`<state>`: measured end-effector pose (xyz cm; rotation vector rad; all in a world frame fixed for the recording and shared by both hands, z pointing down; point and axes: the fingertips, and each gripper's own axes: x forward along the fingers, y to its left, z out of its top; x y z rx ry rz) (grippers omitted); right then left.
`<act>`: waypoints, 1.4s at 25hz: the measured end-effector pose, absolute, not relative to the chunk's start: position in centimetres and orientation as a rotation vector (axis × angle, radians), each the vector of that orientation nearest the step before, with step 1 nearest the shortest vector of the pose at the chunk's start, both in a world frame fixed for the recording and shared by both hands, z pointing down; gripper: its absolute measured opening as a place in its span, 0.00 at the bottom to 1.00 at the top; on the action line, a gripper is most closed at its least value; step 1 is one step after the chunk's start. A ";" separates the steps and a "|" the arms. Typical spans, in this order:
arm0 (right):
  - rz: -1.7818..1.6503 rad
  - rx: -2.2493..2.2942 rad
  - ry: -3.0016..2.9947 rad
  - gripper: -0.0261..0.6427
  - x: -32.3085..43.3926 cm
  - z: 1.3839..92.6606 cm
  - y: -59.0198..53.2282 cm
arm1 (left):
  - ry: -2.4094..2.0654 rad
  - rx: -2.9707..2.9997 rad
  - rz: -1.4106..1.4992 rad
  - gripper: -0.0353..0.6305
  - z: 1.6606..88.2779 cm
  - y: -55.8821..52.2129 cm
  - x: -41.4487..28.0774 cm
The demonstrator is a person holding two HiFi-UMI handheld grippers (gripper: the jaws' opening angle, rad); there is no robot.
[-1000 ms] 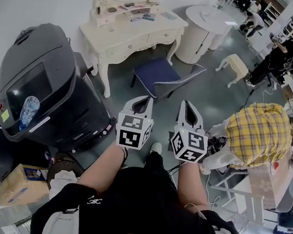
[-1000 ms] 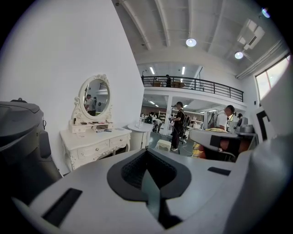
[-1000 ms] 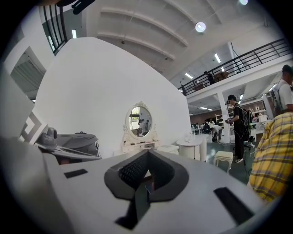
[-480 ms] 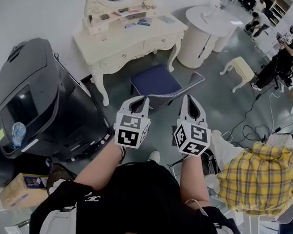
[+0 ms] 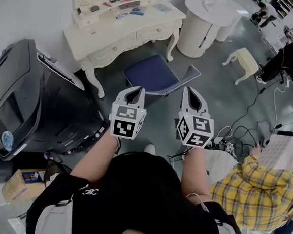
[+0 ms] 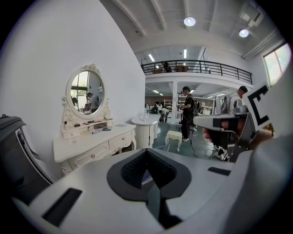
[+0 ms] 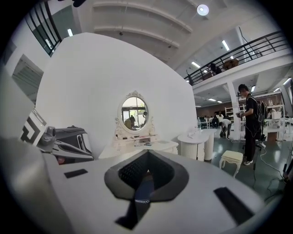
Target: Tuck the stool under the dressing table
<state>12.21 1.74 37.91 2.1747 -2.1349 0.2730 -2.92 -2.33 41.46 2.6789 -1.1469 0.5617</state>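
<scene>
As seen from the head view, the dressing desk (image 5: 119, 46) is a cream-painted piece with carved, curved legs, a scalloped apron and small round drawer knobs. The stool (image 5: 151, 74) stands on the floor just in front of the desk, turned at an angle to it and not under it. It has a flat, square, blue upholstered seat with a curved grey rail along the edge farthest from the desk. Nearer the person than the desk, the left claw (image 5: 132, 91) and right claw (image 5: 191, 92) are smooth grey shells with dark ribbed pads. Each has its two halves pressed together at the tip, holds nothing and touches nothing. A large, glossy black machine (image 5: 31, 99) stands to the left of the desk. A round white pedestal desk (image 5: 206, 17) and a cream footstool (image 5: 245, 60) stand to its right.

From the left gripper view, the left claw (image 6: 147, 155) is pressed together, leaving a heart-shaped window lined with textured black padding. A sliver of blue seat shows through the window, below the desk (image 6: 94, 144). An oval mirror (image 6: 86, 91) in an ornate frame rises from the desk.

From the right gripper view, the right claw (image 7: 146, 157) is likewise pressed together and empty. The desk (image 7: 151, 146) and mirror (image 7: 133, 114) lie straight beyond its tip.
</scene>
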 end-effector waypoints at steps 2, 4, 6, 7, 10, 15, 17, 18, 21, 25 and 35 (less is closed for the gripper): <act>0.300 2.146 -2.145 0.05 14.1 38.6 1.4 | -1.148 2.668 0.598 0.06 42.4 -2.6 -1.8; 0.338 2.112 -2.138 0.05 16.0 39.5 1.0 | -1.150 2.653 0.636 0.06 43.3 -2.9 -0.7; 0.365 2.084 -2.119 0.05 17.7 40.3 0.6 | -1.147 2.642 0.668 0.06 44.0 -3.3 0.4; 0.372 2.076 -2.112 0.05 18.5 40.7 0.4 | -1.142 2.638 0.679 0.06 44.4 -3.4 0.9; 0.377 2.064 -2.110 0.05 20.2 41.3 -0.2 | -1.116 2.634 0.699 0.06 45.4 -3.4 2.1; 0.348 1.927 -2.045 0.05 21.7 44.1 -0.7 | -1.058 2.628 0.767 0.14 48.0 -3.4 3.5; 0.336 1.862 -1.995 0.05 22.3 45.6 -1.0 | -1.035 2.606 0.806 0.18 49.3 -3.4 3.9; 0.331 1.842 -1.976 0.05 22.5 46.2 -1.2 | -1.024 2.597 0.825 0.19 49.9 -3.5 4.1; 0.332 1.800 -1.943 0.06 23.4 47.7 -2.0 | -0.979 2.589 0.886 0.23 51.7 -3.5 4.7; 0.274 1.697 -1.902 0.11 25.3 49.0 -4.0 | -0.886 2.606 0.950 0.27 53.7 -3.9 6.5; 0.068 0.979 -1.742 0.20 28.7 56.3 -6.9 | -0.688 2.576 1.076 0.30 59.0 -4.6 10.9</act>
